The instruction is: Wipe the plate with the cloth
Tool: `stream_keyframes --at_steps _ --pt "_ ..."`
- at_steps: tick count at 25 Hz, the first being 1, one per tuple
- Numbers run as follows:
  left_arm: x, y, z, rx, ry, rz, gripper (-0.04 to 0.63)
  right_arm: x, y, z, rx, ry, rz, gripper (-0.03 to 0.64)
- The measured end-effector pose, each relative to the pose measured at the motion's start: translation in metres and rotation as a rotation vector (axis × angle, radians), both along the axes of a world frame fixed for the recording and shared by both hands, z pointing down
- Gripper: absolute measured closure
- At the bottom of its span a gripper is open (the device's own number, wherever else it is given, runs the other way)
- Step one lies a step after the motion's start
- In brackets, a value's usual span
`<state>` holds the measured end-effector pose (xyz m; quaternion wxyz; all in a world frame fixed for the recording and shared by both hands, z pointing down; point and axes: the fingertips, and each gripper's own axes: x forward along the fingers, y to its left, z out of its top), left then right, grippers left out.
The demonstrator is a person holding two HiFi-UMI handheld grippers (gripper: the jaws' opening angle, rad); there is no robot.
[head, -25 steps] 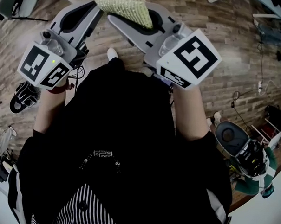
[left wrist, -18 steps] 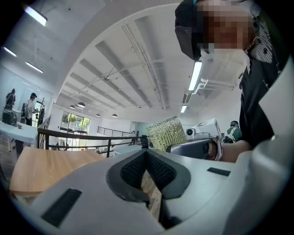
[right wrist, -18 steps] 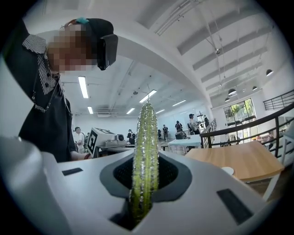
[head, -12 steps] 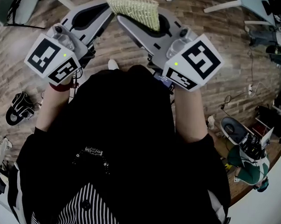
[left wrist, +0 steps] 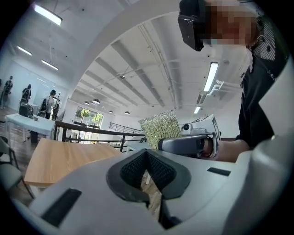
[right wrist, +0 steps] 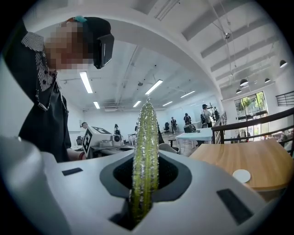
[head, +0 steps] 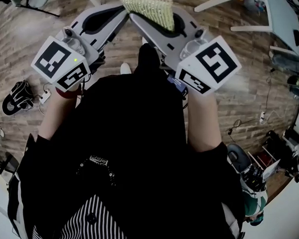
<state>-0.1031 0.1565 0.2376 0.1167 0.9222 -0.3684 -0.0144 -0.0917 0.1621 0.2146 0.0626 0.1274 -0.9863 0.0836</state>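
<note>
A green-yellow knobbly cloth stands upright between the jaws of my right gripper, which is shut on it. In the right gripper view the cloth runs edge-on up the middle. My left gripper is held close beside it with its jaws together and nothing between them. The left gripper view shows the cloth and the right gripper just ahead. Both are held up in front of the person's chest. A small white round disc lies on a wooden table; I cannot tell whether it is the plate.
Below is a brick-patterned floor with a black bag, cables and white table legs. A dark railing runs behind the wooden table. The same wooden table lies ahead in the left gripper view. People stand far back.
Both grippers have stayed together with the cloth held. The floor beneath has shifted in the head view, and the bag and chairs have moved relative to the person.
</note>
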Motion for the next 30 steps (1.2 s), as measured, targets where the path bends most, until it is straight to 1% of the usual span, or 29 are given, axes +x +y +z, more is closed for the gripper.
stream_keyframes --at_steps 5,10,14,18,21,24,28,30 --pt "-0.016 -0.021 -0.002 0.008 -0.027 -0.027 0.600 -0.016 -0.023 -0.001 -0.012 -0.032 -0.051 0.569" --pt "-0.014 -0.085 0.000 -0.001 -0.047 -0.046 0.600 -0.013 -0.086 0.001 -0.022 -0.044 -0.062 0.569" --pt "-0.005 -0.138 -0.003 -0.007 -0.051 -0.053 0.600 -0.005 -0.139 -0.002 -0.026 -0.047 -0.075 0.569" --pt "0.000 -0.188 -0.009 -0.011 -0.063 -0.068 0.600 0.001 -0.190 -0.007 -0.036 -0.071 -0.092 0.569" --pt "0.008 -0.221 -0.009 -0.032 -0.084 -0.083 0.600 0.009 -0.224 -0.008 -0.045 -0.083 -0.111 0.569" --pt "0.016 -0.252 -0.003 -0.064 -0.104 -0.096 0.600 0.016 -0.255 -0.002 -0.054 -0.092 -0.122 0.569" --pt "0.032 -0.280 0.008 -0.098 -0.128 -0.109 0.600 0.033 -0.285 0.009 -0.095 -0.111 -0.137 0.569" --pt "0.034 -0.292 0.008 -0.103 -0.134 -0.112 0.600 0.034 -0.297 0.009 -0.088 -0.109 -0.156 0.569"
